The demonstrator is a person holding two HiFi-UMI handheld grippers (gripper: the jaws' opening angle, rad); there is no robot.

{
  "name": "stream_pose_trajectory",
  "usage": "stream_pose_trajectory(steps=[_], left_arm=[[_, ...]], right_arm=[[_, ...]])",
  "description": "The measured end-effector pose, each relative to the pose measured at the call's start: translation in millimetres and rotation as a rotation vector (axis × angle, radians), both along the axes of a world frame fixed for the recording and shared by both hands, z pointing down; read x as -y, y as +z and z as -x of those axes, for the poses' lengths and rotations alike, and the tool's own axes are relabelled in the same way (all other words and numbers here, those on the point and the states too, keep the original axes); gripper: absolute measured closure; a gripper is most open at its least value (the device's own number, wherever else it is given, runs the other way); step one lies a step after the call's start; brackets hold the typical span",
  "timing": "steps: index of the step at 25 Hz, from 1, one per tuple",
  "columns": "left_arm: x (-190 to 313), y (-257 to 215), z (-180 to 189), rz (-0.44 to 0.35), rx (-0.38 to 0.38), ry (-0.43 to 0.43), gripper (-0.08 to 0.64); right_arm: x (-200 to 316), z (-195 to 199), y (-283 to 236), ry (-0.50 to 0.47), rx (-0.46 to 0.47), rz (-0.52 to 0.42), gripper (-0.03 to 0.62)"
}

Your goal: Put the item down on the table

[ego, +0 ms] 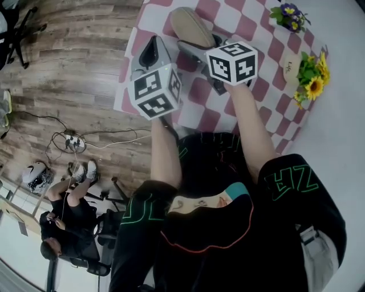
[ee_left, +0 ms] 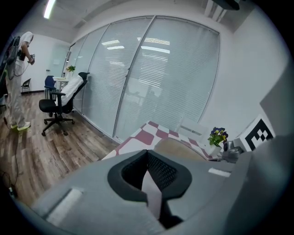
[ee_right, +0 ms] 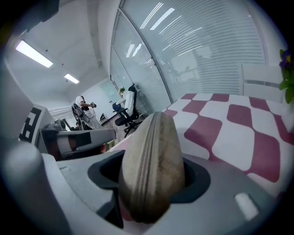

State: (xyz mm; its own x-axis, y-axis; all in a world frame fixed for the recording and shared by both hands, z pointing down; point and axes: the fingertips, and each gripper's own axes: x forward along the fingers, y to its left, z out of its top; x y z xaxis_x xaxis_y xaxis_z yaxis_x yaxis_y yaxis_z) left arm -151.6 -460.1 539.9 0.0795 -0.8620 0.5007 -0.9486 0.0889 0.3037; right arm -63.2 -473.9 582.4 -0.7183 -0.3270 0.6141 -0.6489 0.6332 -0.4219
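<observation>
A tan zippered pouch (ego: 190,25) is held in the air above the pink-and-white checked cloth (ego: 251,27), near the table's left edge. My right gripper (ego: 197,44) is shut on it. In the right gripper view the pouch (ee_right: 154,165) fills the space between the jaws, zipper edge up, with the cloth (ee_right: 239,124) beyond. My left gripper (ego: 149,55) hovers just left of the pouch, over the cloth's edge. Its jaws meet with nothing between them (ee_left: 151,183), and the pouch (ee_left: 177,148) shows just past them.
A sunflower pot (ego: 312,80) and a small pot of purple flowers (ego: 290,16) stand on the white table (ego: 342,114) at the right. Left of the table is wood floor with cables (ego: 71,140), a seated person (ego: 68,217) and an office chair (ee_left: 62,103).
</observation>
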Motion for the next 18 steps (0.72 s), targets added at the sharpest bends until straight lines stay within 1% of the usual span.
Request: stream_pose_trajectory(steps=[4,9,11,13,15,18], left_arm=[[0,6,-3,0.008,0.005,0.002,0.551],[-5,0,-5,0.001,0.010,0.012,0.551],[-9,-3,-5,-0.005,0.012,0.014,0.551],[-14,-8,-2,-0.013,0.020,0.015,0.551],[-21,-14,2,-0.021,0.030,0.014,0.551],[-37,-19,7,-0.021,0.047,0.014,0.551]], right_arm=[[-2,-4,13,-0.002,-0.004,0.031,0.302],[-3,-4,13,0.014,-0.091,-0.009,0.287],[-1,-9,13,0.047,-0.109,-0.024,0.265],[5,-18,10,0.100,-0.111,-0.037,0.242],[10,-27,5,0.143,-0.109,-0.049,0.230],[12,-33,3,0.175,-0.107,-0.060,0.229]])
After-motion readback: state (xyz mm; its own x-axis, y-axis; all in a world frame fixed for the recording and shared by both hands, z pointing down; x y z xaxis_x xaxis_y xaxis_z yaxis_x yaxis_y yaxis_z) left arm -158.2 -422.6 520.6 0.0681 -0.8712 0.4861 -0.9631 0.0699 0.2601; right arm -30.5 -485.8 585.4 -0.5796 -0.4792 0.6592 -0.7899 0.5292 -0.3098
